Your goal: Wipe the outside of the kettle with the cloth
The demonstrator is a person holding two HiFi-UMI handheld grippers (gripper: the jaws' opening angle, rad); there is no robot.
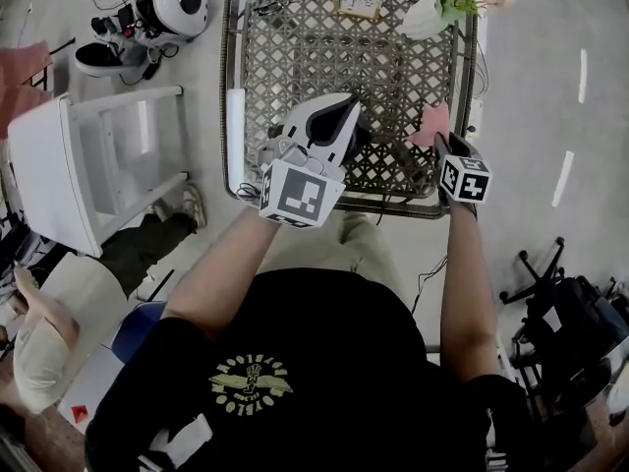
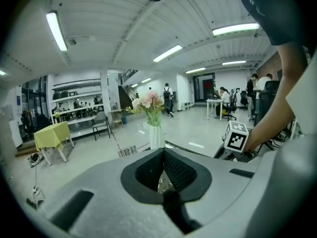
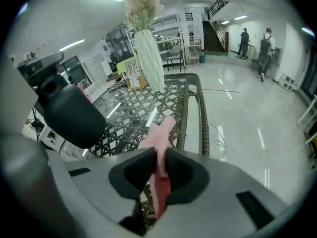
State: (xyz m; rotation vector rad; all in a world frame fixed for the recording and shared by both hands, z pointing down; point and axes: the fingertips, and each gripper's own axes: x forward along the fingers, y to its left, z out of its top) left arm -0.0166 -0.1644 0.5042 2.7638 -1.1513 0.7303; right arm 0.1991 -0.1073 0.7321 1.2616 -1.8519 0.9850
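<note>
I judge wiping not yet begun: my right gripper (image 3: pixel 158 155) is clamped on the cloth (image 3: pixel 161 132) at the table's (image 1: pixel 393 57) right edge, apart from the kettle (image 1: pixel 326 123); my left gripper (image 2: pixel 163 155) has its jaws together.

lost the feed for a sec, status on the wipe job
Left gripper shut, empty. Right gripper clamped on soft pink cloth over dark lattice table. Kettle not clearly in view.

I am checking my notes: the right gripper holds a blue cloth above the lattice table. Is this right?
The colour is wrong: the cloth is pink, as the right gripper view shows. The right gripper does hold it above the lattice table.
</note>
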